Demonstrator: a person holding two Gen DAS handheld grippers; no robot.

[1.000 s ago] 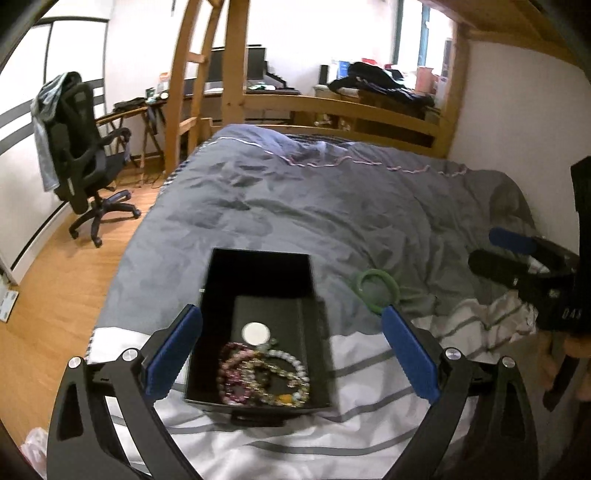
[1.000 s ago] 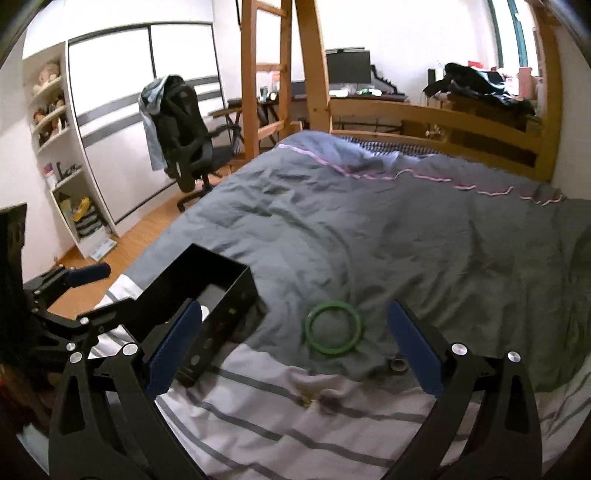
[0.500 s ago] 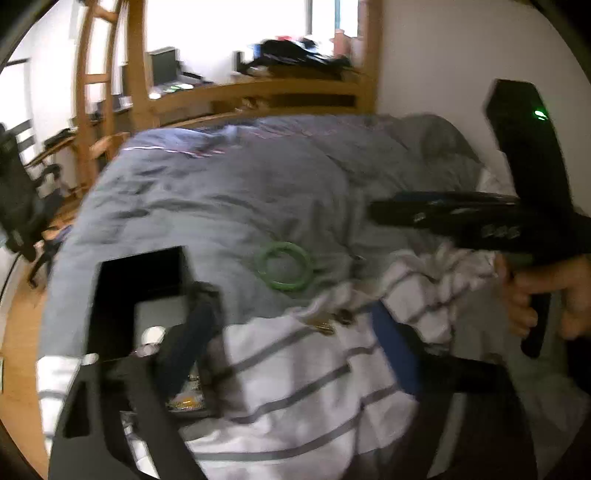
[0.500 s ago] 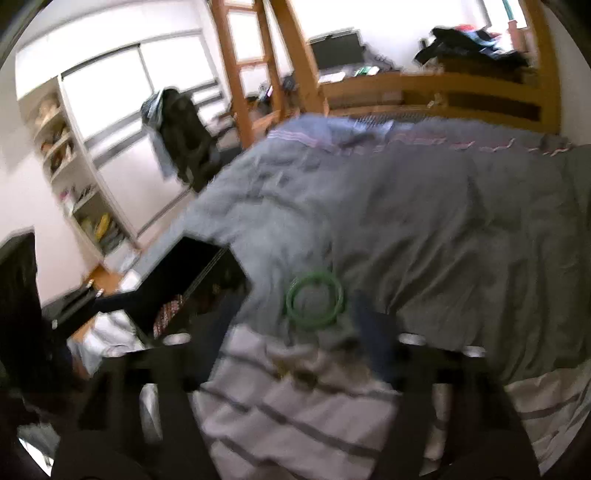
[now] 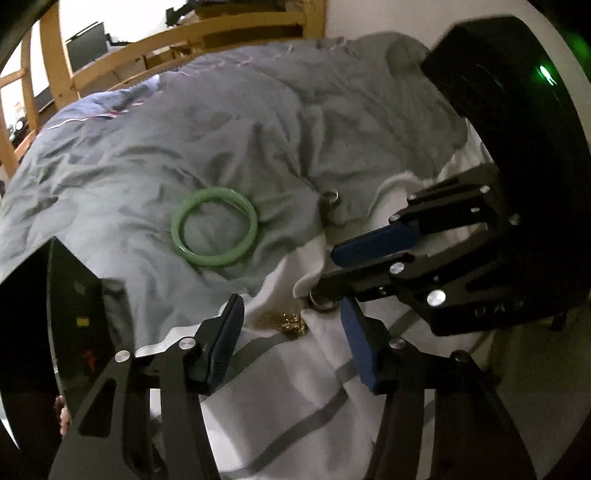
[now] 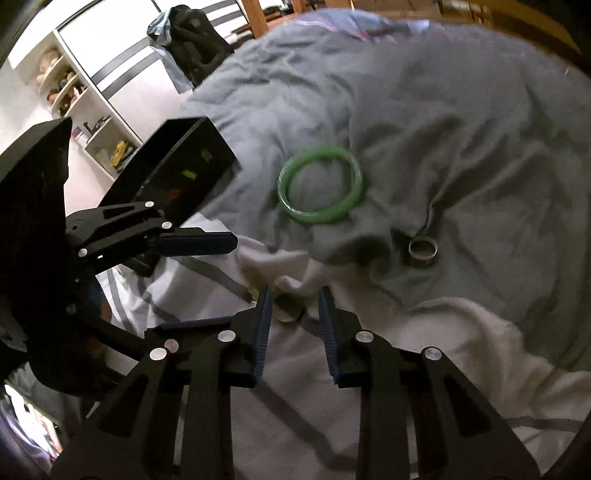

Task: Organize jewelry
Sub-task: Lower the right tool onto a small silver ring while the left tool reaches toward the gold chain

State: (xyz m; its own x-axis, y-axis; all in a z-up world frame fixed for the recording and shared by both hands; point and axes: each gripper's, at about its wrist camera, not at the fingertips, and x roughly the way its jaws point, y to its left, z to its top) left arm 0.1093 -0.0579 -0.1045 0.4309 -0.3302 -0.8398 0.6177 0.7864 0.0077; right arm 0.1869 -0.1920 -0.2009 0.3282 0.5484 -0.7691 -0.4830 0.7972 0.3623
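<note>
A green bangle point(image 5: 213, 227) point(image 6: 320, 184) lies on the grey duvet. A gold chain point(image 5: 290, 322) lies bunched on the striped white sheet, between the tips of my open left gripper point(image 5: 291, 325). A silver ring point(image 5: 320, 300) point(image 6: 287, 311) lies just right of the chain. My right gripper point(image 6: 293, 308) is low over that ring with its jaws partly open on either side of it. It also shows in the left wrist view point(image 5: 332, 273). A second silver ring point(image 5: 330, 195) point(image 6: 423, 248) sits on the duvet. The black jewelry box point(image 5: 48, 314) point(image 6: 177, 166) stands at the left.
The bed's wooden frame point(image 5: 177, 40) runs along the far side. A white wall point(image 5: 369, 14) borders the bed on the right. An office chair point(image 6: 192, 40) and white shelves point(image 6: 74, 96) stand beyond the bed's left side. Folds of white blanket point(image 6: 480, 332) lie at the right.
Both grippers swung from facing the box and bangle down toward the striped sheet. The right gripper's jaws narrowed around the silver ring. The left gripper came in over the gold chain.
</note>
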